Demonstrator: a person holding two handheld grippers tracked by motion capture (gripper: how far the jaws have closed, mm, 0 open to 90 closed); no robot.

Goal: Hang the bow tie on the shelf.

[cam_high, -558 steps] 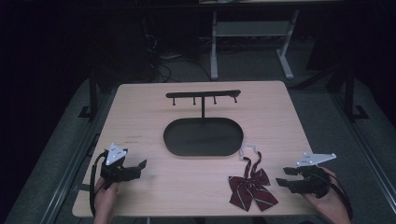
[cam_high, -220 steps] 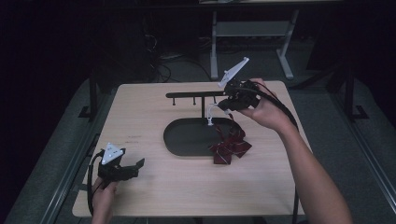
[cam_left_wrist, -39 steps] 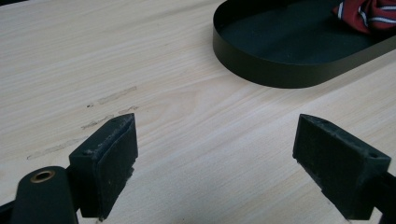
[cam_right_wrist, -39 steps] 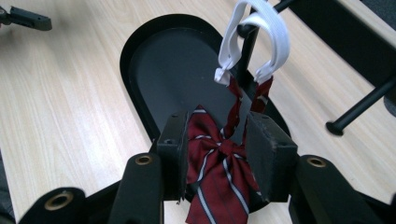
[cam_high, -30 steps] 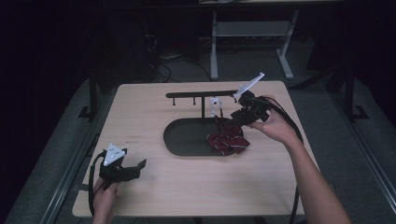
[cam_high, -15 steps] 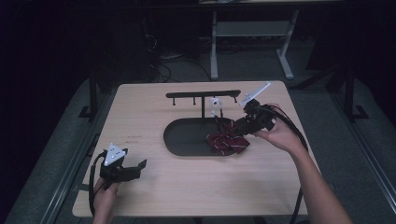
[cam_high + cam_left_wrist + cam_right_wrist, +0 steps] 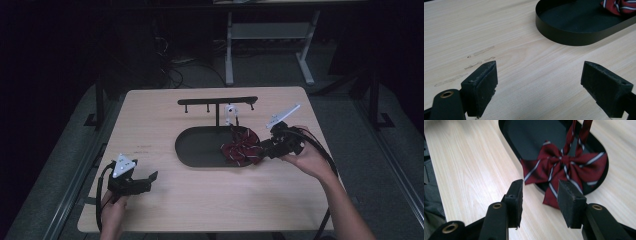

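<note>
A dark red bow tie (image 7: 241, 150) with white stripes lies on the right end of the black oval tray (image 7: 200, 150), one tail over the rim. Its strap (image 7: 579, 132) runs up to a white clasp (image 7: 230, 111) on the black hook rack (image 7: 217, 101). Just right of the bow, my right gripper (image 7: 262, 147) is open and holds nothing. In the right gripper view its jaws (image 7: 540, 197) stand apart just short of the bow (image 7: 564, 167). My left gripper (image 7: 150, 179) rests open at the front left; its jaws (image 7: 539, 85) frame bare wood, with the tray wall (image 7: 564, 35) beyond.
The wooden table (image 7: 165, 120) has bare room at the left and along the front. Faint scuff marks (image 7: 474, 60) lie near the left gripper. Dark floor, cables and a white desk frame (image 7: 270, 45) are beyond the far edge.
My right gripper has drawn back to the right and down, away from the bow tie, which stays on the tray. The left gripper has not moved.
</note>
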